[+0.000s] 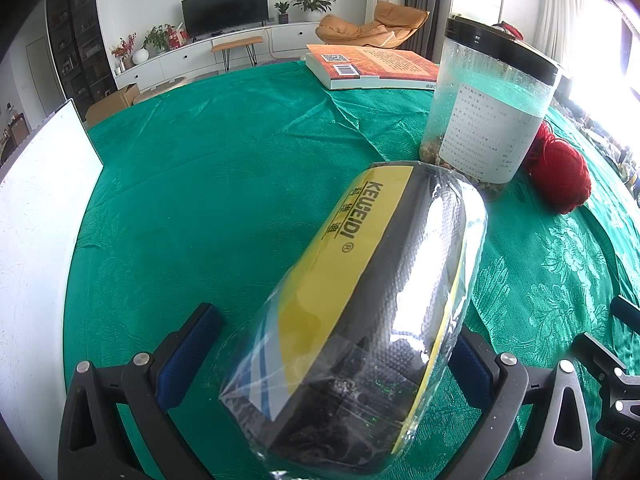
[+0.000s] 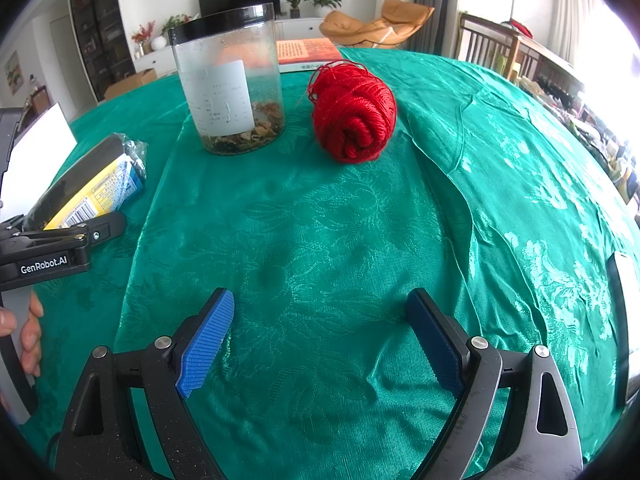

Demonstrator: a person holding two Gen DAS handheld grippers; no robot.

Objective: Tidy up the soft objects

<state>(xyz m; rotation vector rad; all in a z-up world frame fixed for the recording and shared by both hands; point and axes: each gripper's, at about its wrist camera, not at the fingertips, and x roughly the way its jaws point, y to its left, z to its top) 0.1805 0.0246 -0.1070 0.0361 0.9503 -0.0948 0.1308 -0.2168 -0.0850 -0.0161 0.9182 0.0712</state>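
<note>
A plastic-wrapped sponge pack (image 1: 360, 280), yellow and black with "KEUEIDI" printed on it, lies on the green tablecloth (image 1: 220, 180) between the fingers of my left gripper (image 1: 334, 324). That gripper is open wide; its left pad (image 1: 188, 356) stands slightly apart from the wrap. The right wrist view shows the same sponge pack (image 2: 92, 184) at the far left. A red yarn ball (image 2: 354, 120) rests further back, well ahead of my right gripper (image 2: 320, 300), which is open and holds nothing. The yarn ball (image 1: 560, 176) also shows at the right of the left wrist view.
A clear jar (image 2: 228, 80) with a black lid stands left of the yarn, behind the pack's far end. An orange book (image 1: 372, 66) lies at the table's far side. A white board (image 1: 36, 220) stands at the left. A hand (image 2: 28, 332) holds the left gripper's handle.
</note>
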